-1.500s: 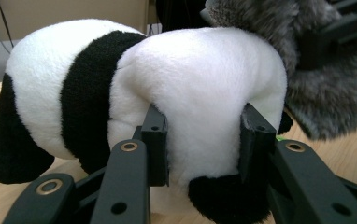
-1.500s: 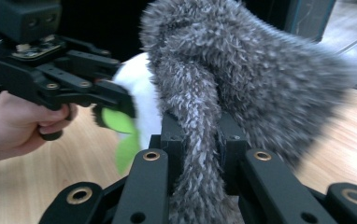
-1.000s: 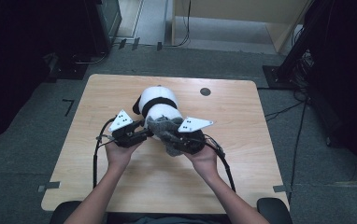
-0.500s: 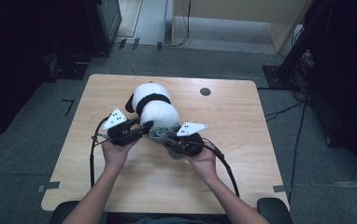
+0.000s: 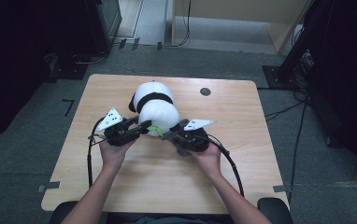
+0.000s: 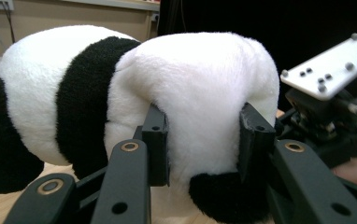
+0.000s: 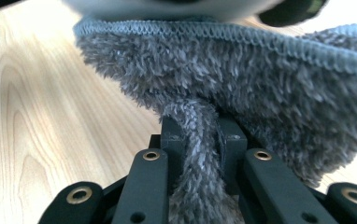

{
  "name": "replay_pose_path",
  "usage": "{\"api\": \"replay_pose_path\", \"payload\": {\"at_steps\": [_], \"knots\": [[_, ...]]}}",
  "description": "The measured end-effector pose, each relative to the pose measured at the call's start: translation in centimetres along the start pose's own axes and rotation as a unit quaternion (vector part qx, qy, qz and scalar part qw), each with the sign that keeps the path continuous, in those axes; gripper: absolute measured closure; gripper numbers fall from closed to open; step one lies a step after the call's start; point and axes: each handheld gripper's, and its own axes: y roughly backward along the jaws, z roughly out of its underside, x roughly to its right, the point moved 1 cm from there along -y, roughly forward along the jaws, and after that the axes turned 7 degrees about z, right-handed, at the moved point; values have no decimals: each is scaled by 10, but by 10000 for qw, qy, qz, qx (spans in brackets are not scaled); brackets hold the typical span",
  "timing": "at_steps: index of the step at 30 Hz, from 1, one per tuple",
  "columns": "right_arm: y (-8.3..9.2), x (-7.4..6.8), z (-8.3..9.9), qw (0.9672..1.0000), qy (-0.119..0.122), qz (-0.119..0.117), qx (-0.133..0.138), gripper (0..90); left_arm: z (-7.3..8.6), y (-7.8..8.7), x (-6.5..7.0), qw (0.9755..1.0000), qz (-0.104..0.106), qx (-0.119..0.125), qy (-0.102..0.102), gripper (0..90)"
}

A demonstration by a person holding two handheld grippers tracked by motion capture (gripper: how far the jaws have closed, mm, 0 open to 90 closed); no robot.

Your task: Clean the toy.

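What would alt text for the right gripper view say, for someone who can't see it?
Close up, the right tool is shut on a bunched fold of fluffy grey cloth, which spreads out above its black jaws. A pale wooden table lies beneath, and a blurred black-and-white plush toy sits along the top edge.

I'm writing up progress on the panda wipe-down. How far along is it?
Done: both grips are made. The left gripper clamps the plush panda at its white end, and the right gripper pinches a fold of the grey fluffy cloth. In hand: the cloth sits just under the panda, above the wooden table. Left: any actual wiping; no cleaned area is visible.
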Motion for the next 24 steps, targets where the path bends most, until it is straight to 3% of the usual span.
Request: {"api": "replay_pose_path", "payload": {"at_steps": [15,24], "knots": [[20,32,2,9985,-367,408,71,773,-1,7,-7,9995,-253,-18,-205,622],[39,53,1,9950,-656,663,345,773,0,13,-21,9985,-450,-38,-303,622]]}}
